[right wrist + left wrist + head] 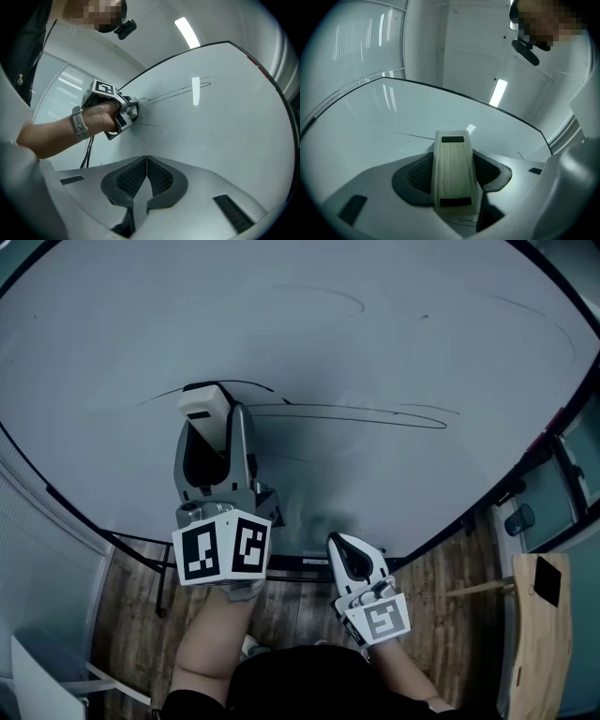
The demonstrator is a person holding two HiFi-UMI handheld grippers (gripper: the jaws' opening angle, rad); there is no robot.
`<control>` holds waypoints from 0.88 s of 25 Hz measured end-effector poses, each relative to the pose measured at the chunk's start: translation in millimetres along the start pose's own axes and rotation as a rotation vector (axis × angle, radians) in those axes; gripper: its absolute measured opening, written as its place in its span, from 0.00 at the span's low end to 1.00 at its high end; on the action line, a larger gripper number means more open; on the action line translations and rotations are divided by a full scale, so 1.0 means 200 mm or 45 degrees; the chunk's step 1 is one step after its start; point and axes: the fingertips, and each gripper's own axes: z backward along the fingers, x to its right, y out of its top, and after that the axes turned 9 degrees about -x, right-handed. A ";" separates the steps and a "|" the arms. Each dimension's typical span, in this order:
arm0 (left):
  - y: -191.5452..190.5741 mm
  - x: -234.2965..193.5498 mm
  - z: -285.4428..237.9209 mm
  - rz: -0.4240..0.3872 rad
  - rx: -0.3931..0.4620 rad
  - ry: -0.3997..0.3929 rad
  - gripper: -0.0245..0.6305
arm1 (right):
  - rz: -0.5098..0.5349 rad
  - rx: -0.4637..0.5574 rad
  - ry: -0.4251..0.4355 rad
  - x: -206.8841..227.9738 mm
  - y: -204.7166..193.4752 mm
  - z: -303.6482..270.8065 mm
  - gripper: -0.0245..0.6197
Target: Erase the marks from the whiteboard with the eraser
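Note:
The whiteboard [309,343] fills the head view and carries thin black pen lines [375,415] across its middle. My left gripper [208,413] is shut on a cream eraser [205,401], which it presses on the board at the lines' left end. In the left gripper view the eraser [454,171] sits lengthwise between the dark pads, with a thin line [415,136] just beyond it. My right gripper [349,554] hangs low by the board's bottom edge, shut with nothing in it. The right gripper view shows its pads [159,178] closed together, and the left gripper [133,110] on the board [211,122].
A wooden floor [441,592] lies below the board. Dark stand legs [150,563] run under the board's bottom edge. A wooden chair or frame [539,615] stands at the right, and a white object [37,681] sits at the lower left.

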 end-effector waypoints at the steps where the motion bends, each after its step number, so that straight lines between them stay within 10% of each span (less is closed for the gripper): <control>1: 0.01 -0.01 0.00 -0.006 -0.003 -0.015 0.44 | 0.000 0.012 0.015 -0.02 0.01 -0.02 0.08; 13: 0.31 -0.89 0.02 0.009 0.059 0.227 0.44 | 0.044 0.035 0.234 -0.47 0.11 -0.38 0.08; 22: 0.31 -0.76 -0.02 0.051 0.077 0.165 0.44 | 0.045 0.072 0.272 -0.54 0.12 -0.39 0.08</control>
